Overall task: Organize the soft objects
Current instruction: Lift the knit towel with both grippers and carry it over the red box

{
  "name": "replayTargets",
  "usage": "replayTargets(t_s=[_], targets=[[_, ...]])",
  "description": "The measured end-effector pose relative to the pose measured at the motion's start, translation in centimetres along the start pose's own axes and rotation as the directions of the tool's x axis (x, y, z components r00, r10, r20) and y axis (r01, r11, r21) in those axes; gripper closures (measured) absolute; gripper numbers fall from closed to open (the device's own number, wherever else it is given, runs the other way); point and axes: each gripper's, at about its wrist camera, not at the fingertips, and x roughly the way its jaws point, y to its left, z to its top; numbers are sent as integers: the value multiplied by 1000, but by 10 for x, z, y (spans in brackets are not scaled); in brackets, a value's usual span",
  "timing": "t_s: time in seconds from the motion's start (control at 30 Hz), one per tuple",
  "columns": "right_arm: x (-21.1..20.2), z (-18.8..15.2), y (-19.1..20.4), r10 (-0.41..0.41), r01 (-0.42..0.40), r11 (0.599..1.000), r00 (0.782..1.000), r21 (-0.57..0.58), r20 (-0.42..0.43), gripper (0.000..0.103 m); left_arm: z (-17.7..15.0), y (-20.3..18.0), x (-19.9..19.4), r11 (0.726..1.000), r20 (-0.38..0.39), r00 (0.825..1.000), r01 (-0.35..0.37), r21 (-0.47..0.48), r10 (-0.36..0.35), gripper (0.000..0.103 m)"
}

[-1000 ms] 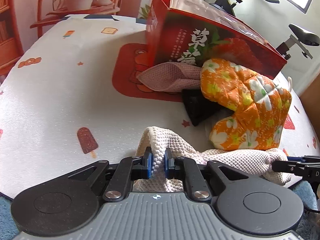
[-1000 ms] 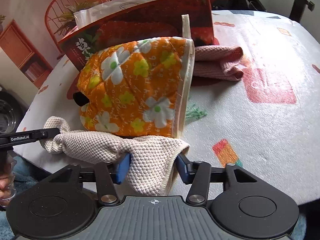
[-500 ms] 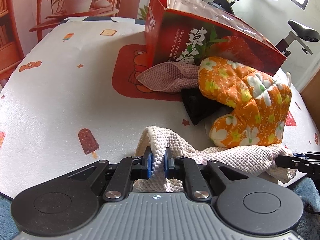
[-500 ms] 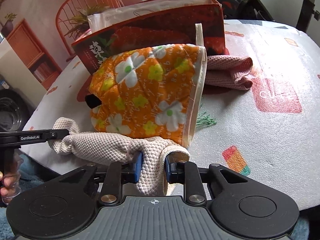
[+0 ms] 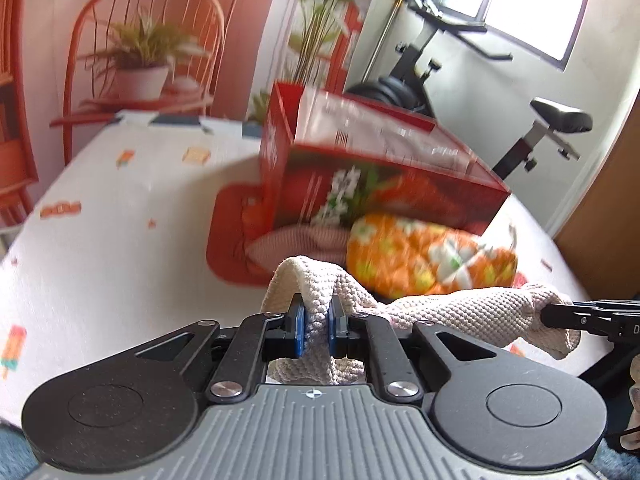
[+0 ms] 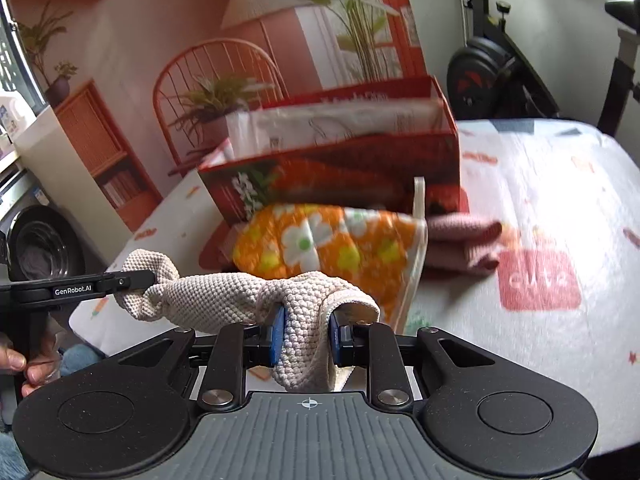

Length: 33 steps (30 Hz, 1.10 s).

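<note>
A cream knitted towel (image 5: 460,310) is stretched between both grippers, lifted off the table. My left gripper (image 5: 317,330) is shut on one end of it. My right gripper (image 6: 306,334) is shut on the other end (image 6: 224,300). Behind the towel lie an orange flowered oven mitt (image 5: 424,256) (image 6: 332,244) and a folded pink cloth (image 5: 296,242) (image 6: 460,246). They rest against a red open box (image 5: 380,176) (image 6: 340,160) with white bagged contents.
The round table (image 5: 120,216) has a white cloth with small prints and a red patch (image 6: 540,280). A wire chair with a potted plant (image 5: 140,68) stands behind it. An exercise bike (image 5: 540,128) is at the back right.
Both grippers have risen with the cream towel, lifting it off the table edge. The right gripper closed on the towel between the earliest frame and the middle one.
</note>
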Motion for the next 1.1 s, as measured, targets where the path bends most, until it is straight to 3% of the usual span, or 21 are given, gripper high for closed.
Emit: replayTargets(t_s=[0.4, 0.73, 1.0, 1.1], targets=[[2, 74, -2, -24, 34, 997, 991, -70, 134, 82, 82, -20, 1, 999, 120, 992, 23, 44, -28, 91], [32, 170, -35, -78, 96, 993, 974, -73, 213, 82, 171, -46, 53, 997, 165, 986, 1, 74, -14, 91], [97, 231, -64, -140, 164, 981, 969, -108, 203, 82, 217, -47, 134, 995, 112, 992, -68, 76, 59, 91], [125, 243, -69, -166, 192, 971, 971, -141, 174, 82, 225, -49, 165, 986, 55, 993, -110, 124, 104, 91]])
